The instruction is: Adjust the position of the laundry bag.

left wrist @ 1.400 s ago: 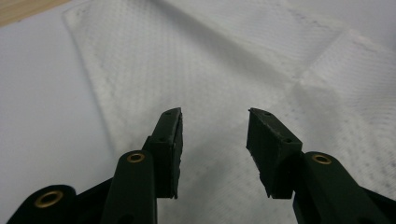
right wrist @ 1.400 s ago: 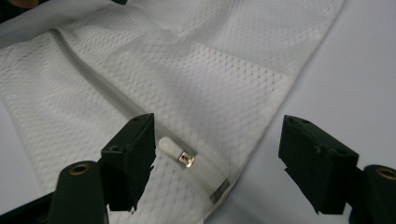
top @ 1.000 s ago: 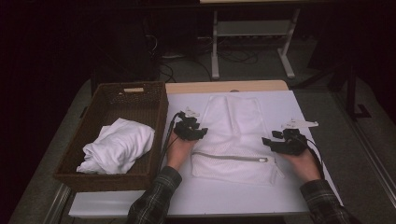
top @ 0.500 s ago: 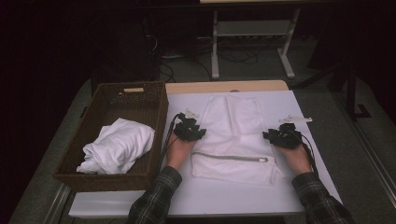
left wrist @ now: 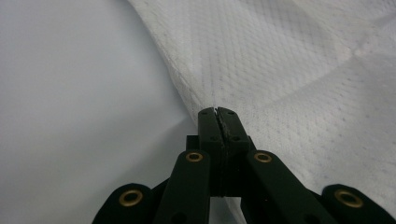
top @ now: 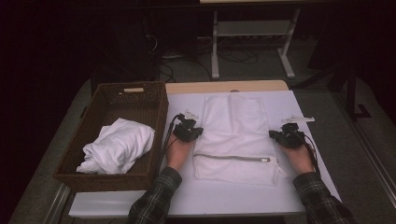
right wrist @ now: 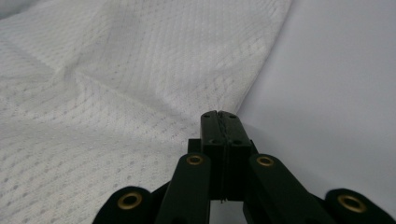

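High view: both tongs are sitting at the side edges of the mesh bag (top: 236, 135), which is lying flat on the bench (top: 187, 196), zipper (top: 233, 157) running across between the two hands. Left tongs (top: 192, 133) are at the bag's left edge, right tongs (top: 276, 136) at its right edge, bag spanning the gap between them. Jaws on both have just been closing. Left gripper view is showing the left tongs (left wrist: 217, 112) clamped on the bag's (left wrist: 299, 60) edge fabric. Right gripper view: right tongs (right wrist: 220, 114) are pressed together at the bag's (right wrist: 116, 84) edge, pinching the hem as far as I can tell.

Progress, my read: grip on both sides is done; lifting or folding the bag is not yet started, since it's lying flat. Basket (top: 154, 109) left of the left tongs is holding a bundled white cloth (top: 116, 150), looking untouched, likely waiting to be bagged.
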A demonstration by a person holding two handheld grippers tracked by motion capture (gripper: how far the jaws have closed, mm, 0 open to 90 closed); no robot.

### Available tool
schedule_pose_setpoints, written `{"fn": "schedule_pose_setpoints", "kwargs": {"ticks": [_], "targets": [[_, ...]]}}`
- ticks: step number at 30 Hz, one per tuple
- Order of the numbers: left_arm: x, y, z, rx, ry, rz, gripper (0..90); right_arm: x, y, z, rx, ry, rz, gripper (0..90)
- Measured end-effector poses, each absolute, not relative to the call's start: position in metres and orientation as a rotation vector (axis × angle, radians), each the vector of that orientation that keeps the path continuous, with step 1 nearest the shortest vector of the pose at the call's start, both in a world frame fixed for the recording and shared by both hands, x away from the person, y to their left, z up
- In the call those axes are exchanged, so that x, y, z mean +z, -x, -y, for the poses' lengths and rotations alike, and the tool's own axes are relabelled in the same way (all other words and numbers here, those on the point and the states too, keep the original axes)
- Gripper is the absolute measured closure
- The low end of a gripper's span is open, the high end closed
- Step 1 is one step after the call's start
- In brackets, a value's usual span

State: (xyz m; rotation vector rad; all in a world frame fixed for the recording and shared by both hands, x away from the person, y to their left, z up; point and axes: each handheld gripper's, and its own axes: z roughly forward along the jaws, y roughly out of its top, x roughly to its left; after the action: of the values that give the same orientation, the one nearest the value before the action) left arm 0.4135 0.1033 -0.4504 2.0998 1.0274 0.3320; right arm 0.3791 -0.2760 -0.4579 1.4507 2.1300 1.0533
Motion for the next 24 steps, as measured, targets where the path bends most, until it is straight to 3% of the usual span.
{"fn": "schedule_pose_setpoints", "kwargs": {"ticks": [24], "targets": [[-0.451,-0.381,-0.099,0.246,-2.12,-0.961,89.5,-0.453,-0.361,0.302,0.986,-1.415,-2.21,89.3]]}}
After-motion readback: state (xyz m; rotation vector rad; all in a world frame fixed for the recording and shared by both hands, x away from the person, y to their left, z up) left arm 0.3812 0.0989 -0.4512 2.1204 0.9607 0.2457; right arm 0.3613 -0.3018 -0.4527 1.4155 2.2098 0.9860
